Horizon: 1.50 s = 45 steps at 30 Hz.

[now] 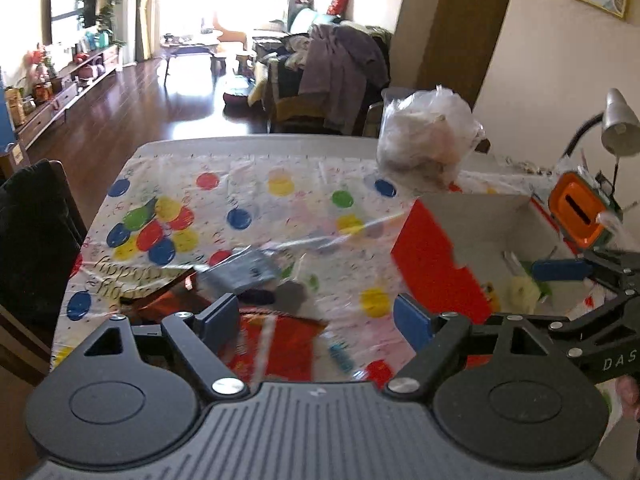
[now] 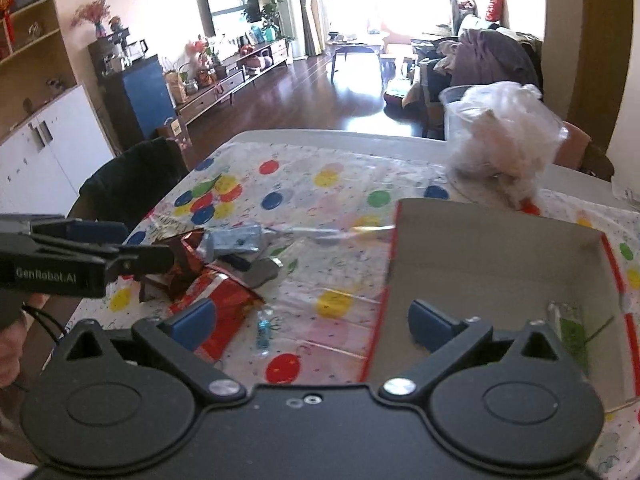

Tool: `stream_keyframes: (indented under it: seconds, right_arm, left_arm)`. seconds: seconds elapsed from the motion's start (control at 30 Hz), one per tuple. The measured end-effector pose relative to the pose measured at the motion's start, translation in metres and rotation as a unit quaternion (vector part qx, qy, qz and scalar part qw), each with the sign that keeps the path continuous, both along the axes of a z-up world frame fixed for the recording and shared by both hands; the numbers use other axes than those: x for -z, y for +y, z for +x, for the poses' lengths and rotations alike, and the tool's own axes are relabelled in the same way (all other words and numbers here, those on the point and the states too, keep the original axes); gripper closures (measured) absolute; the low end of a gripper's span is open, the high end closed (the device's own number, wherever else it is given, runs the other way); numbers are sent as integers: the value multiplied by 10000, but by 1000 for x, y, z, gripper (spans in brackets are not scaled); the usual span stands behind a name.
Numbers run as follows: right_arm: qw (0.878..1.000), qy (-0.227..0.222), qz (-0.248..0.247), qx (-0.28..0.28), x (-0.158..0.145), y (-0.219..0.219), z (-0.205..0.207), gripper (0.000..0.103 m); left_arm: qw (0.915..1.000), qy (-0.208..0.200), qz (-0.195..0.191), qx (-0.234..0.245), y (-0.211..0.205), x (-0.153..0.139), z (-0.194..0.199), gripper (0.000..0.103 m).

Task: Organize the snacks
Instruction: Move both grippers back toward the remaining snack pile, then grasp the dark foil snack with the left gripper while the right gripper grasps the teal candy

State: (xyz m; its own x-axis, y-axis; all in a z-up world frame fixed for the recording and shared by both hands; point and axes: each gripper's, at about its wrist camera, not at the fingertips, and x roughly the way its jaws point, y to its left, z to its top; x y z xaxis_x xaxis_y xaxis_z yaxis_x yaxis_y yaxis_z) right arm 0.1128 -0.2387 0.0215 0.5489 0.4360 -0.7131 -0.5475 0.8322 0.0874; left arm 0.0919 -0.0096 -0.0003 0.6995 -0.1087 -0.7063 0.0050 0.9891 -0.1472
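Observation:
My left gripper (image 1: 316,316) is open and empty, low over a red snack packet (image 1: 276,344) on the balloon-print tablecloth (image 1: 256,184). A grey packet (image 1: 240,272) and a dark red foil packet (image 1: 160,300) lie just beyond. My right gripper (image 2: 312,318) is open and empty at the left wall of a red cardboard box (image 2: 500,248). The box holds a green packet (image 2: 572,332) and a yellow snack (image 1: 524,292). The red packet (image 2: 224,304), grey packet (image 2: 236,240) and a small blue-wrapped item (image 2: 263,326) also show in the right wrist view.
A clear plastic bag of pale goods (image 1: 428,140) stands behind the box. A black chair (image 1: 36,232) sits at the table's left edge. An orange-lidded container (image 1: 580,212) and a desk lamp (image 1: 616,120) stand at the right.

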Motion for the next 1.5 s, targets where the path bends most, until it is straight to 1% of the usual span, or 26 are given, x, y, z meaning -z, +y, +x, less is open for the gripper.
stream_keyframes:
  seconds: [0.17, 0.3, 0.4, 0.47, 0.63, 0.87, 0.9, 0.93, 0.97, 1.0, 1.07, 1.1, 1.13, 1.17, 1.2, 1.27, 1.3, 1.37, 1.5]
  right_arm:
    - [9992, -60, -387, -106, 19, 36, -9, 0]
    - [9976, 140, -659, -138, 42, 62, -7, 1]
    - [9965, 323, -753, -148, 59, 75, -1, 4]
    - [9955, 364, -866, -149, 69, 83, 3, 10]
    - [9918, 609, -1105, -175, 94, 98, 16, 18]
    - [9876, 798, -1337, -173, 115, 108, 32, 31]
    - [9872, 831, -1355, -153, 117, 109, 34, 34]
    - [9870, 865, -1350, -150, 118, 109, 36, 38]
    - [9867, 903, -1343, -155, 119, 109, 38, 40]
    - [9864, 934, -1340, -162, 120, 109, 39, 41]
    - [9861, 981, -1328, -172, 122, 110, 41, 48]
    - [9859, 1016, -1318, -188, 123, 110, 42, 50]
    - [9857, 1053, -1300, -196, 123, 111, 43, 54]
    - [9856, 1078, -1290, -192, 124, 111, 44, 57]
    - [9853, 1097, -1293, -211, 125, 112, 44, 58]
    - [9845, 1101, -1336, -262, 127, 114, 42, 62]
    - [9839, 1086, -1389, -289, 128, 115, 42, 63]
    - [9838, 1059, -1408, -341, 129, 116, 40, 68]
    - [9839, 1048, -1402, -371, 128, 117, 41, 76]
  left_arm:
    - [9997, 168, 26, 183, 32, 18, -9, 18]
    - [9990, 313, 204, 237, 52, 35, -14, 18]
    - [9986, 442, 180, 234, 67, 50, -15, 18]
    - [9983, 511, 199, 205, 76, 59, -13, 18]
    - [9977, 666, 144, 50, 95, 81, -7, 18]
    - [9974, 640, 324, 109, 101, 99, 3, 18]
    - [9974, 635, 331, 117, 102, 101, 5, 19]
    - [9975, 617, 330, 133, 103, 102, 7, 19]
    - [9975, 611, 330, 150, 104, 103, 9, 22]
    - [9973, 630, 340, 157, 104, 105, 11, 28]
    - [9968, 697, 358, 167, 105, 109, 16, 35]
    - [9966, 726, 367, 157, 106, 111, 18, 38]
    - [9964, 747, 362, 159, 106, 113, 19, 40]
    - [9963, 758, 371, 177, 106, 115, 20, 45]
    - [9961, 762, 401, 196, 106, 116, 21, 48]
    - [9957, 771, 464, 229, 104, 118, 23, 51]
    - [9956, 772, 469, 254, 104, 119, 23, 54]
    - [9952, 781, 508, 291, 103, 121, 25, 59]
    - [9946, 845, 528, 276, 104, 125, 29, 64]
